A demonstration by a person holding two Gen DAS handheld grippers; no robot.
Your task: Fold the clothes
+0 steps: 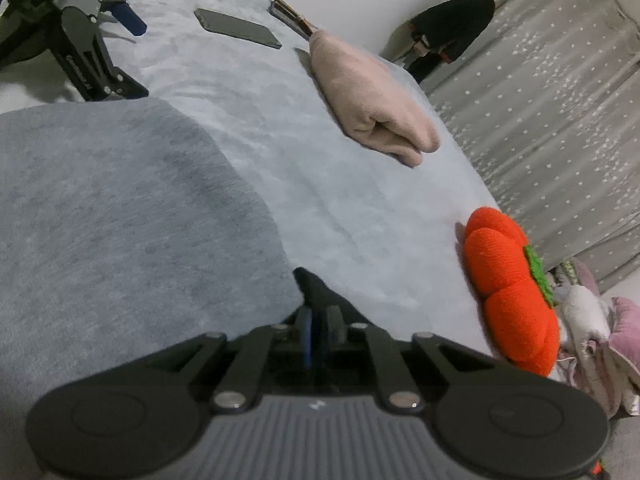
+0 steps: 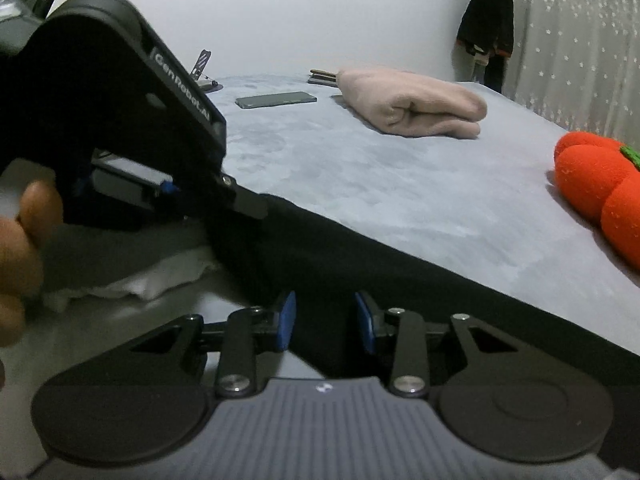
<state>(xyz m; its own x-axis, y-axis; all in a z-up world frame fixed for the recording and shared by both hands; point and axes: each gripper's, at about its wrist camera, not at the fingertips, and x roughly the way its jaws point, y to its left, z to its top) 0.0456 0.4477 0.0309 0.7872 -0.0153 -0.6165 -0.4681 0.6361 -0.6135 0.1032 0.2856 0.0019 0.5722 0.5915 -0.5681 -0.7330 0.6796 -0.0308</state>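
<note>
A bed covered with a pale blue sheet (image 2: 400,184) filled both wrist views. A grey garment (image 1: 120,220) with a black edge lay spread over the near part of the bed. The left gripper (image 1: 316,300) had its two blue-padded fingers drawn almost together, and a black corner of that garment sat pinched between them. From the right wrist camera the same left gripper (image 2: 248,204) reached in from the left, with bare fingers of a hand (image 2: 24,248) beside it. The right gripper (image 2: 326,320) stood part open over the garment's black edge (image 2: 320,264); whether its pads pressed the cloth could not be told. Farther back a folded pink garment (image 2: 412,108) rested on the sheet. Near it lay a dark phone (image 2: 276,100). An orange pumpkin-shaped cushion (image 2: 600,188) sat at the bed's right side. No boxes, baskets or other containers showed.
</note>
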